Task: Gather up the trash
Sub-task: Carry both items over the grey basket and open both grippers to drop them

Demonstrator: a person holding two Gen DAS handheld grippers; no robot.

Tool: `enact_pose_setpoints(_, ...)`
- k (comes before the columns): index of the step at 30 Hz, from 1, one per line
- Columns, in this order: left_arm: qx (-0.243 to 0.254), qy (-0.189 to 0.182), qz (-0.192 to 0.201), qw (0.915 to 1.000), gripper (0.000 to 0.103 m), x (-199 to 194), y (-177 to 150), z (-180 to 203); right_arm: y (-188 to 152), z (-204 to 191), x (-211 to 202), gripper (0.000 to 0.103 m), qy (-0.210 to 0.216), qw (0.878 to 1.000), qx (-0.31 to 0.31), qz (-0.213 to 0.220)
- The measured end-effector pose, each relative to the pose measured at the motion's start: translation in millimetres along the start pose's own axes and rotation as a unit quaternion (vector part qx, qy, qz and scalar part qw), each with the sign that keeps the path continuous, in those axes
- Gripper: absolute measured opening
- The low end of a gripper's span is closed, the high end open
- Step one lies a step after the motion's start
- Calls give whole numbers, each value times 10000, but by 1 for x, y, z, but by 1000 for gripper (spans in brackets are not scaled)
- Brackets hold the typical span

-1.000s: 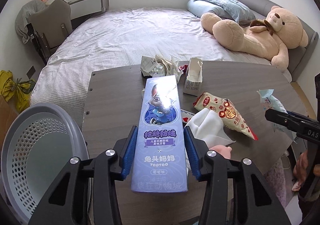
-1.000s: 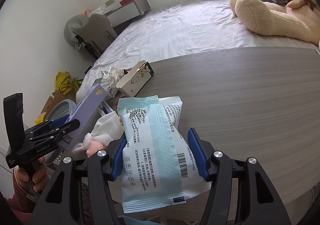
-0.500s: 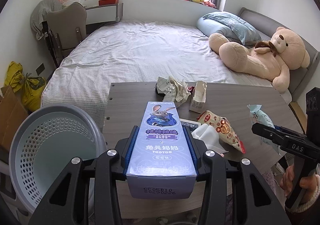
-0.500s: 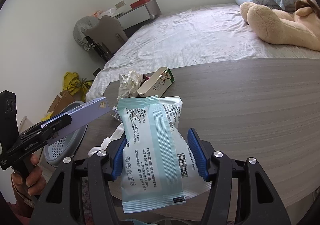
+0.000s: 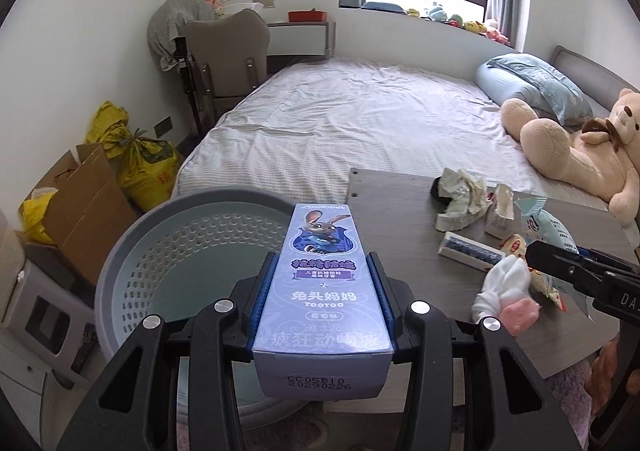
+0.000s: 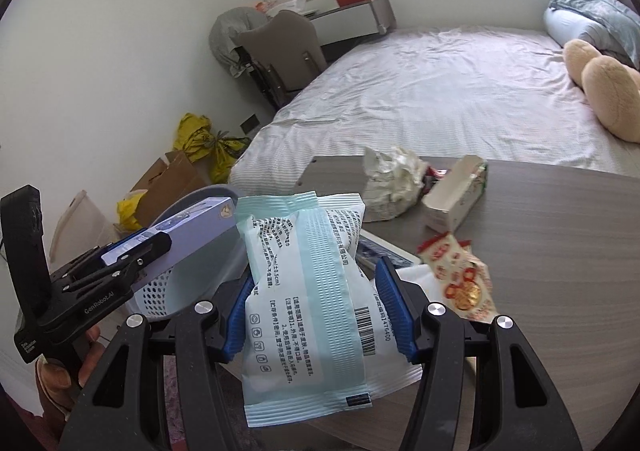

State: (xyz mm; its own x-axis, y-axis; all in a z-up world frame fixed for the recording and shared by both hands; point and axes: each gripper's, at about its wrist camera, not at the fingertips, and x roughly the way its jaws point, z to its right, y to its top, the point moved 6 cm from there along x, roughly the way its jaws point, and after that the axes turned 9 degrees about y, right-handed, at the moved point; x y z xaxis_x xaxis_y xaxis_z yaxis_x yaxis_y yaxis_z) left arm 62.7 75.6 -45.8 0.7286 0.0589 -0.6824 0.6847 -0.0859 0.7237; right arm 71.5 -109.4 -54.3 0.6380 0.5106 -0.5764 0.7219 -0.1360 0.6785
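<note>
My left gripper [image 5: 320, 283] is shut on a long purple toothpaste box [image 5: 322, 291] and holds it over the rim of the grey perforated basket [image 5: 168, 251], left of the table. It also shows in the right wrist view [image 6: 132, 251]. My right gripper [image 6: 316, 291] is shut on a light blue and white plastic packet [image 6: 308, 303] above the table's left end. On the wooden table [image 6: 560, 235] lie crumpled paper [image 6: 394, 183], a small open carton [image 6: 456, 195], a red and white wrapper [image 6: 460, 275], a white tissue [image 5: 504, 287] and a flat dark-printed box [image 5: 468, 251].
A bed [image 5: 360, 131] with a teddy bear [image 5: 580, 147] lies behind the table. A cardboard box [image 5: 80, 211] and yellow bags [image 5: 136, 163] stand on the floor left of the basket. A chair [image 5: 228, 55] stands by the wall.
My left gripper has carried the toothpaste box left, off the table and over the basket. My right gripper has swung left with the packet, toward the table's left end.
</note>
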Motion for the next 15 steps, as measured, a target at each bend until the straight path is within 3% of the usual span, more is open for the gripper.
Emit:
enact_pose_setpoints(7, -405, 484, -207, 9978, 42, 13, -12, -61, 6, -53, 67, 56, 357, 9973, -434, -478)
enact_pose_setpoints(15, -766, 744, -387, 9935, 42, 27, -23, -101, -1, -98, 126, 56, 493, 9906, -880, -923)
